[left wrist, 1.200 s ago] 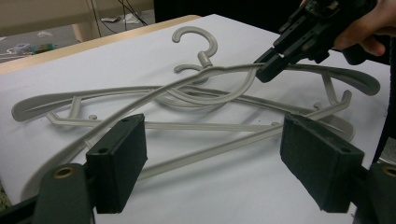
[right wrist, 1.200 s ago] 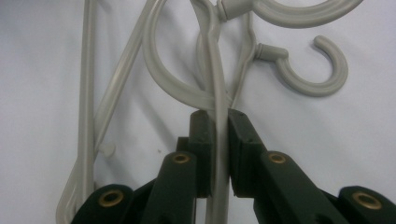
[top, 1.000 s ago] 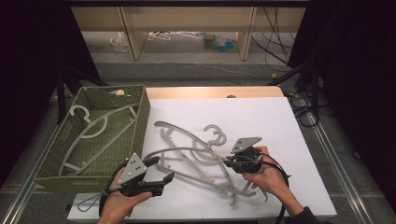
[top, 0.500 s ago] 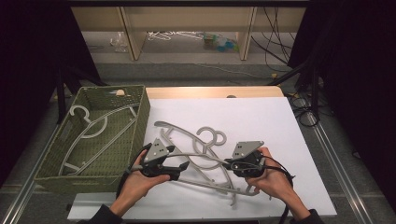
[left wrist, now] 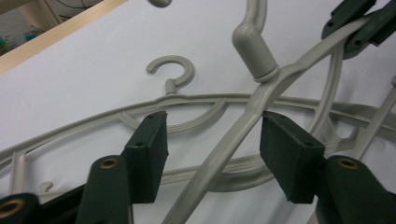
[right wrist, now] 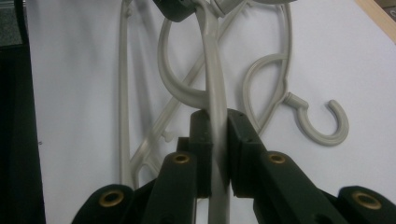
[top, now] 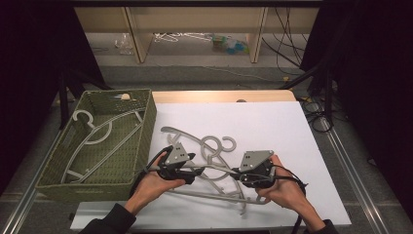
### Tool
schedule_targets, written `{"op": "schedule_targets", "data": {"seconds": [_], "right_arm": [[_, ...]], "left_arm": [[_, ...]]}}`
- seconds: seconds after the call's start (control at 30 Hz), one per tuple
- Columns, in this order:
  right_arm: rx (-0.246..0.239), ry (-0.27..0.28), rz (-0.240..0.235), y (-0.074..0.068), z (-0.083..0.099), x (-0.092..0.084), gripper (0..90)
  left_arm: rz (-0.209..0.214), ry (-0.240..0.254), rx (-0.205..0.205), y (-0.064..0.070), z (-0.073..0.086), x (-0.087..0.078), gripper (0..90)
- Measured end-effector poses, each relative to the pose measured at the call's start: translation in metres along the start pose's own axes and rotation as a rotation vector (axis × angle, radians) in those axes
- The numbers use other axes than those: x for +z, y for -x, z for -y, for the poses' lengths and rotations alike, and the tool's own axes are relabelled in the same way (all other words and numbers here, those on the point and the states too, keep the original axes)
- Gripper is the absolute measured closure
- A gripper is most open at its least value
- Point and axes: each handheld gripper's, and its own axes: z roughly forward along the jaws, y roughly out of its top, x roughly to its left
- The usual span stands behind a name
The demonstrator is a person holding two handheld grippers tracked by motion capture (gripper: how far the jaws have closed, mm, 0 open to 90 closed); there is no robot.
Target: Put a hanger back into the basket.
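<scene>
Several grey plastic hangers lie tangled on the white board (top: pixel 272 122). My right gripper (top: pixel 239 173) is shut on one arm of the top hanger (top: pixel 214 168), and its pads (right wrist: pixel 201 140) press the grey bar (right wrist: pixel 215 116) from both sides. My left gripper (top: pixel 197 170) faces it from the left. Its jaws have just been closing and straddle the same hanger's arm (left wrist: pixel 233 154). There is a gap between the bar and each pad (left wrist: pixel 149 149). Another hanger's hook (left wrist: pixel 175 70) lies flat on the board beyond.
A green woven basket (top: pixel 146 126) stands at the left of the board with one pale hanger (top: pixel 97 134) inside. A wooden table edge (top: pixel 219 96) runs behind the board. Shelving and cables are on the floor farther back.
My left gripper moved right, from the basket's near corner to the hanger pile, and its jaws narrowed around the hanger arm. The right gripper stayed put with its grip.
</scene>
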Motion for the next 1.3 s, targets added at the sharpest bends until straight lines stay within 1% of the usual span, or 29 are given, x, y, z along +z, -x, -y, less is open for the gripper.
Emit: {"op": "schedule_targets", "data": {"seconds": [0.07, 0.1, 0.13, 0.17, 0.2, 0.23, 0.27, 0.33, 0.37, 0.47, 0.5, 0.57, 0.6, 0.63, 0.67, 0.7, 0.73, 0.77, 0.8, 0.83, 0.9, 0.93, 0.97, 1.03, 1.1, 1.13, 1.17, 1.2, 1.3], "right_arm": [[0.006, 0.004, -0.009, 0.0, 0.0, -0.001, 82.0], [-0.005, 0.006, -0.011, 0.0, -0.001, -0.001, 82.1], [-0.005, 0.006, -0.011, 0.0, -0.001, -0.001, 82.1], [0.0, 0.004, -0.014, -0.001, -0.001, -0.001, 82.1], [-0.004, 0.004, -0.018, -0.002, -0.002, -0.001, 82.1], [-0.002, 0.003, -0.018, -0.002, -0.002, -0.001, 82.0], [-0.002, 0.003, -0.018, -0.002, -0.002, -0.001, 82.0], [-0.012, 0.01, -0.016, -0.001, -0.001, -0.001, 81.8], [-0.014, 0.011, -0.026, -0.001, -0.001, -0.001, 81.6], [-0.02, 0.023, -0.013, 0.0, -0.001, -0.003, 78.9], [-0.015, 0.026, -0.003, 0.002, 0.0, -0.003, 77.7], [-0.008, 0.026, 0.002, 0.004, 0.001, -0.006, 75.2], [-0.005, 0.029, 0.009, 0.004, 0.001, -0.006, 74.4], [0.002, 0.026, 0.013, 0.004, 0.001, -0.006, 72.2], [0.002, 0.026, 0.013, 0.004, 0.001, -0.006, 72.2], [0.012, 0.026, 0.04, 0.005, 0.001, -0.005, 63.7], [0.023, 0.032, 0.06, 0.005, 0.002, -0.004, 60.5], [0.023, 0.032, 0.06, 0.005, 0.002, -0.004, 60.5], [0.043, 0.034, 0.064, 0.006, 0.002, -0.003, 57.7], [0.081, 0.042, 0.077, 0.008, 0.002, -0.003, 49.7], [0.093, 0.044, 0.087, 0.009, 0.002, -0.003, 47.9], [0.131, 0.07, 0.107, 0.011, 0.002, -0.005, 42.9], [0.146, 0.093, 0.116, 0.012, 0.002, -0.005, 41.4], [0.157, 0.106, 0.124, 0.013, 0.002, -0.006, 39.7], [0.209, 0.159, 0.144, 0.015, 0.002, -0.011, 37.0], [0.216, 0.165, 0.159, 0.016, 0.002, -0.013, 36.2], [0.216, 0.165, 0.159, 0.016, 0.002, -0.013, 36.2], [0.225, 0.191, 0.178, 0.018, 0.002, -0.015, 35.2], [0.247, 0.214, 0.185, 0.018, 0.002, -0.017, 34.3]], "left_arm": [[0.012, -0.022, 0.026, 0.0, -0.001, 0.003, 44.8], [0.015, -0.028, 0.04, 0.0, -0.001, 0.005, 46.4], [0.015, -0.028, 0.04, 0.0, -0.001, 0.005, 50.3], [0.03, -0.025, 0.041, 0.002, -0.002, 0.006, 50.3], [0.044, -0.032, 0.055, 0.003, -0.003, 0.007, 59.0], [0.049, -0.036, 0.075, 0.003, -0.004, 0.007, 62.9], [0.046, -0.047, 0.102, 0.004, -0.005, 0.006, 62.9], [0.044, -0.069, 0.151, 0.005, -0.008, 0.003, 67.0], [0.053, -0.074, 0.157, 0.007, -0.009, 0.001, 68.1], [0.055, -0.091, 0.213, 0.011, -0.013, -0.003, 71.9], [0.06, -0.092, 0.228, 0.013, -0.014, -0.005, 73.1], [0.068, -0.093, 0.232, 0.015, -0.016, -0.006, 75.5], [0.075, -0.096, 0.244, 0.016, -0.017, -0.008, 76.7], [0.091, -0.09, 0.234, 0.018, -0.017, -0.009, 77.9], [0.091, -0.09, 0.234, 0.018, -0.017, -0.009, 79.1], [0.099, -0.094, 0.226, 0.019, -0.017, -0.009, 80.6], [0.107, -0.108, 0.215, 0.02, -0.018, -0.01, 81.5], [0.107, -0.108, 0.215, 0.02, -0.018, -0.01, 81.7], [0.104, -0.119, 0.2, 0.02, -0.019, -0.011, 81.7], [0.093, -0.13, 0.189, 0.018, -0.02, -0.014, 81.5], [0.081, -0.141, 0.184, 0.016, -0.02, -0.015, 81.5], [0.073, -0.134, 0.151, 0.012, -0.021, -0.018, 81.5], [0.066, -0.133, 0.139, 0.011, -0.022, -0.02, 81.5], [0.053, -0.134, 0.127, 0.007, -0.023, -0.023, 81.5], [0.04, -0.14, 0.102, 0.001, -0.025, -0.028, 81.5], [0.029, -0.137, 0.097, -0.002, -0.025, -0.03, 81.5], [0.029, -0.137, 0.097, -0.002, -0.025, -0.03, 81.5], [0.011, -0.136, 0.079, -0.007, -0.024, -0.034, 81.5], [-0.002, -0.136, 0.066, -0.01, -0.024, -0.037, 81.3]]}}
